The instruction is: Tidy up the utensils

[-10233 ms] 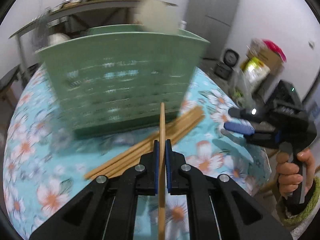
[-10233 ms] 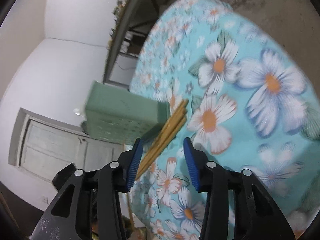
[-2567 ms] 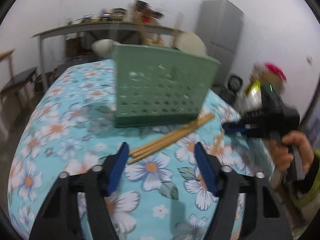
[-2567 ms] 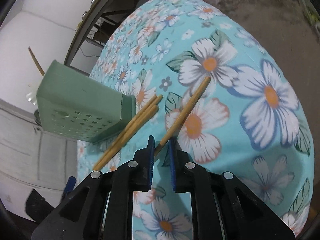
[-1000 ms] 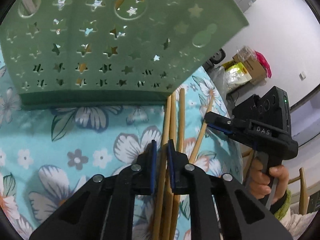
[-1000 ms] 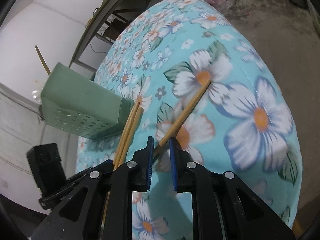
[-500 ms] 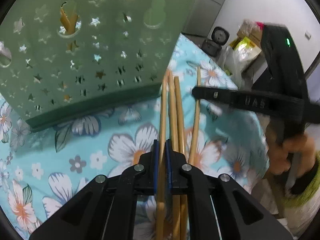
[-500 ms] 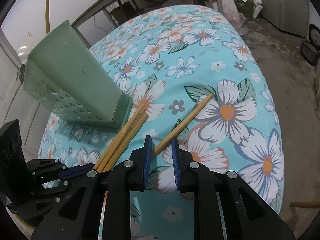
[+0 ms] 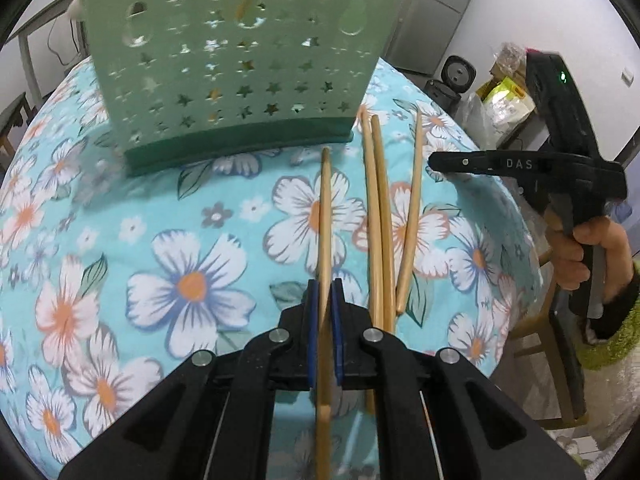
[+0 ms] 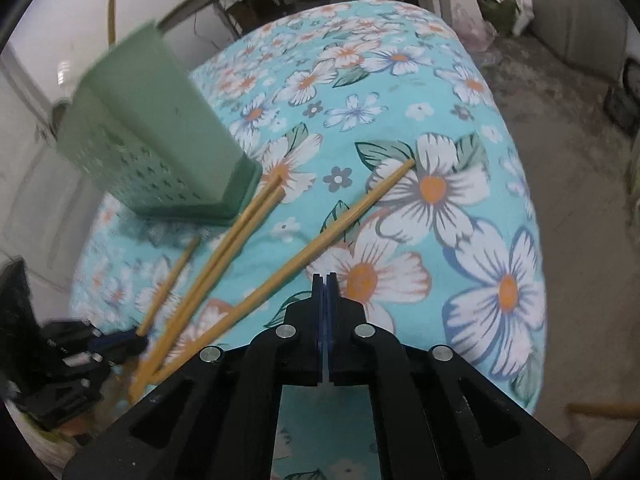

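My left gripper [image 9: 325, 292] is shut on one wooden chopstick [image 9: 326, 220], which points at the green perforated utensil holder [image 9: 240, 64]. Right of it, a pair of chopsticks [image 9: 378, 208] and a single chopstick [image 9: 412, 216] lie on the floral tablecloth. My right gripper [image 10: 327, 278] hovers over the cloth, its jaws closing with nothing between them. The single chopstick [image 10: 332, 232] lies just left of its tips. In the right wrist view the left gripper [image 10: 132, 338] shows at lower left, holding its chopstick [image 10: 170, 280] beside the pair [image 10: 236, 248] and the holder [image 10: 160, 128].
The round table's cloth [image 10: 480, 280] drops off to a concrete floor on the right. A hand [image 9: 588, 240] grips the right gripper's handle beyond the table edge. A fridge [image 9: 436, 12], bags and a bench stand behind the holder.
The left gripper has drawn its chopstick away from the pair, to their left. The right gripper's jaws have left the single chopstick and come together empty, with the view rolled.
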`<state>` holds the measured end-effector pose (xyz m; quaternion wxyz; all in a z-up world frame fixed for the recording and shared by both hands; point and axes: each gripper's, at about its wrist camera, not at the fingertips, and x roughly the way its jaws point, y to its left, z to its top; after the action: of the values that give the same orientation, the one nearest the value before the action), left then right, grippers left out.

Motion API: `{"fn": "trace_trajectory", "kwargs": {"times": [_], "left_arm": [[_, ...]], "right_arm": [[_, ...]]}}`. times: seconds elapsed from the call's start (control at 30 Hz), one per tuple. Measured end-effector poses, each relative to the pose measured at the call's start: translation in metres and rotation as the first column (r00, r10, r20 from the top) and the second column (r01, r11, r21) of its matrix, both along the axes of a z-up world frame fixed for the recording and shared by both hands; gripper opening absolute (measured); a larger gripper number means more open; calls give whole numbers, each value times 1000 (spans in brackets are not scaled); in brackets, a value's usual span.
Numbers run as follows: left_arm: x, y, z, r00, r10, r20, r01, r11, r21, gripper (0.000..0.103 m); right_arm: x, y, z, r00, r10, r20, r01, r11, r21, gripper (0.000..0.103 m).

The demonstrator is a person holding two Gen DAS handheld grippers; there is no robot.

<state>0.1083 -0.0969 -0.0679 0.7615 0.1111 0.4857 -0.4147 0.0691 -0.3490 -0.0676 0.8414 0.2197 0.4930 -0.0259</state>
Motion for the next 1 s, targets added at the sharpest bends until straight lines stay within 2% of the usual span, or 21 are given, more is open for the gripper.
{"fn": "trace_trajectory", "kwargs": {"times": [0.03, 0.17, 0.23, 0.47, 0.8, 0.9, 1.0], "left_arm": [[1, 5, -1, 1000, 0, -6, 0, 1000, -6, 6], [10, 5, 3, 1000, 8, -25, -8, 1000, -19, 7], [18, 1, 4, 999, 16, -48, -18, 999, -39, 8], [45, -29, -5, 993, 14, -118, -17, 1000, -25, 10], [54, -35, -7, 988, 13, -151, -19, 999, -38, 10], [55, -34, -7, 987, 13, -158, -20, 999, -42, 10], [57, -34, -8, 986, 14, -166, -22, 999, -46, 10]], "right_arm": [[-3, -4, -1, 1000, -14, 7, 14, 999, 35, 4], [-11, -18, 1, 997, -64, 52, 54, 982, 182, 34], [-13, -23, 3, 994, -86, 61, 72, 974, 214, 40], [-13, -37, -5, 987, -155, 43, 130, 929, 345, 43], [13, -38, -12, 974, -225, 13, 204, 906, 371, 42], [20, -39, -14, 968, -252, 6, 233, 902, 363, 37], [25, -41, -17, 959, -283, -6, 266, 894, 359, 27]]}}
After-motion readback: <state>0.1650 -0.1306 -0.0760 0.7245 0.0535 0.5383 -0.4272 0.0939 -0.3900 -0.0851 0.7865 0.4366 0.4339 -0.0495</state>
